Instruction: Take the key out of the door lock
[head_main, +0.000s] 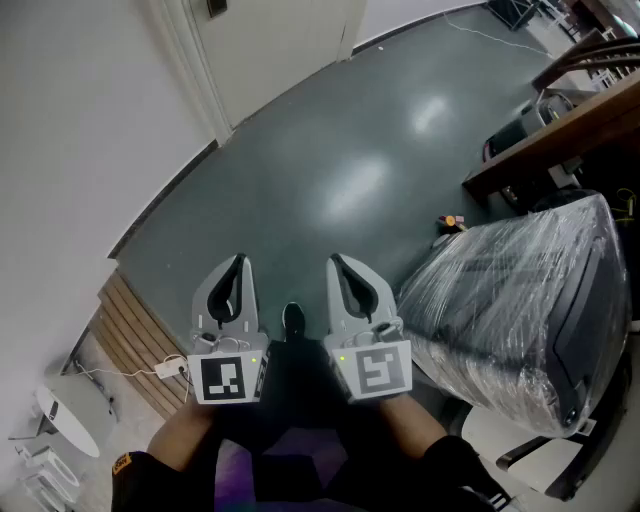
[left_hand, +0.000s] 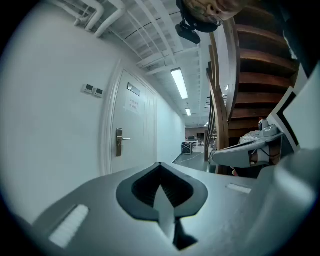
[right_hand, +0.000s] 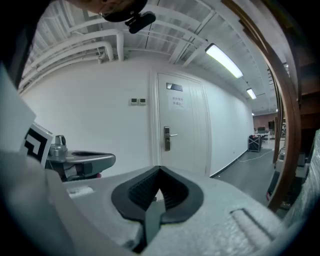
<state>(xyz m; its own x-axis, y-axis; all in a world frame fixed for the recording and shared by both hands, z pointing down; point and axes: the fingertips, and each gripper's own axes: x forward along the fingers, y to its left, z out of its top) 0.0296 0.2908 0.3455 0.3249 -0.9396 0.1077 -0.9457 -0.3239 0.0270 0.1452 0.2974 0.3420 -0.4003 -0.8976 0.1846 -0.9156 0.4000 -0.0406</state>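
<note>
A white door (right_hand: 182, 125) stands shut in the white wall some way ahead. Its metal handle and lock plate (right_hand: 167, 138) show small in the right gripper view, and the same handle and lock plate (left_hand: 119, 141) in the left gripper view. A key is too small to make out. In the head view only the door's (head_main: 275, 50) lower part shows, at the top. My left gripper (head_main: 238, 264) and right gripper (head_main: 336, 264) are held side by side above the floor, far from the door. Both are shut with nothing between their jaws.
The dark green floor (head_main: 340, 170) stretches from me to the door. A large plastic-wrapped object (head_main: 520, 310) sits close on the right, with a wooden desk edge (head_main: 560, 130) behind it. Wooden steps (head_main: 135, 340) and a white cable lie at the lower left. A wooden stair railing (right_hand: 285, 125) rises at the right.
</note>
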